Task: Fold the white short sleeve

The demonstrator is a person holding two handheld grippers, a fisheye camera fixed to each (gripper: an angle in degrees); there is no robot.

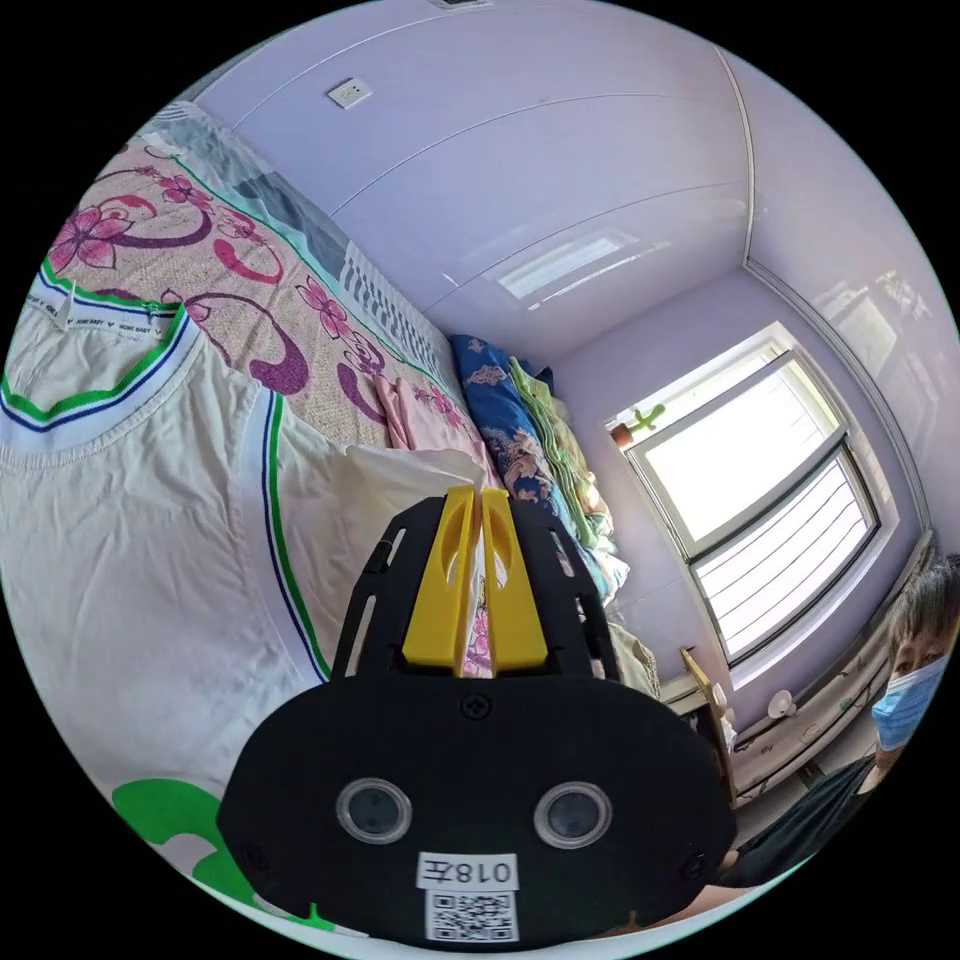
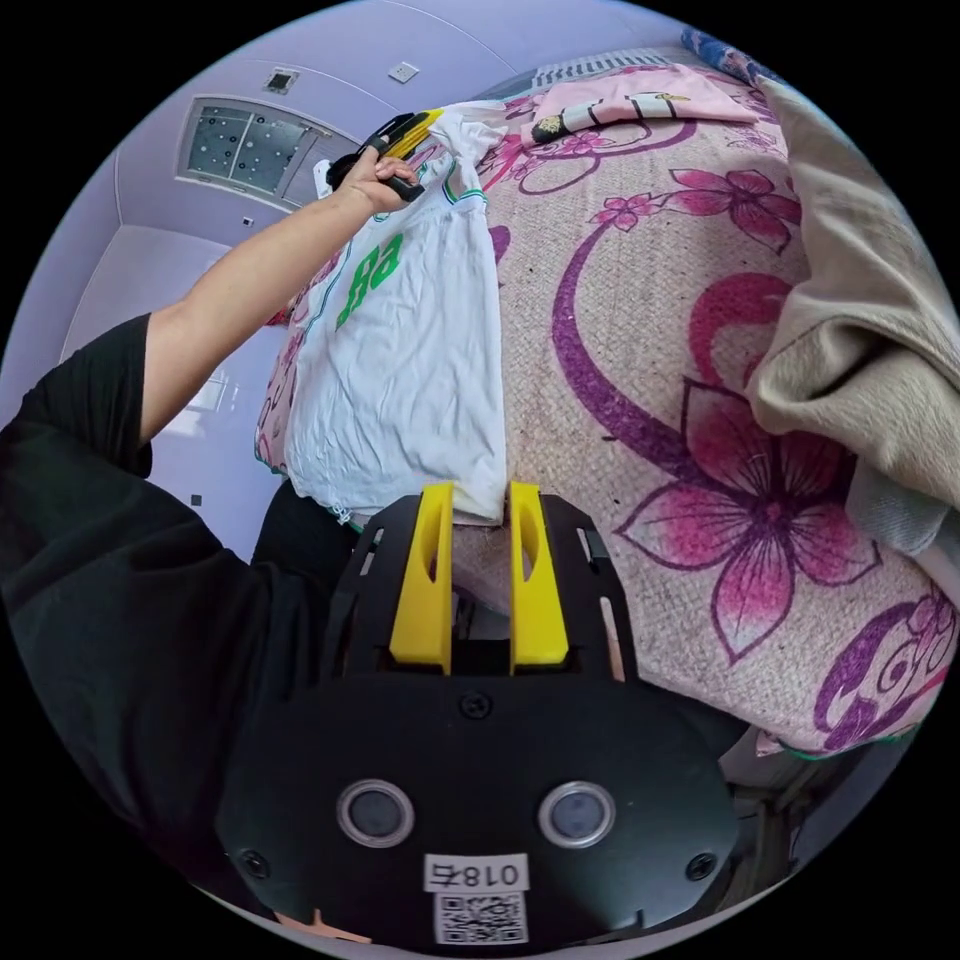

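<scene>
The white short sleeve shirt (image 1: 150, 520) with green and blue trim lies spread on the floral bedspread (image 1: 250, 290). In the left gripper view my left gripper (image 1: 478, 500) is shut on the tip of its sleeve. In the right gripper view the shirt (image 2: 400, 380) shows green lettering, and a hand holds the left gripper (image 2: 405, 130) at its far sleeve. My right gripper (image 2: 480, 495) is open, with the shirt's near hem corner lying between its jaws at the bed's edge.
A folded pink garment (image 2: 620, 105) lies farther along the bedspread (image 2: 650, 350). A beige blanket (image 2: 870, 300) is heaped at the right. Folded blue and green quilts (image 1: 500, 410) are stacked by the wall near a window (image 1: 760, 500). A person (image 1: 900, 690) stands beside the bed.
</scene>
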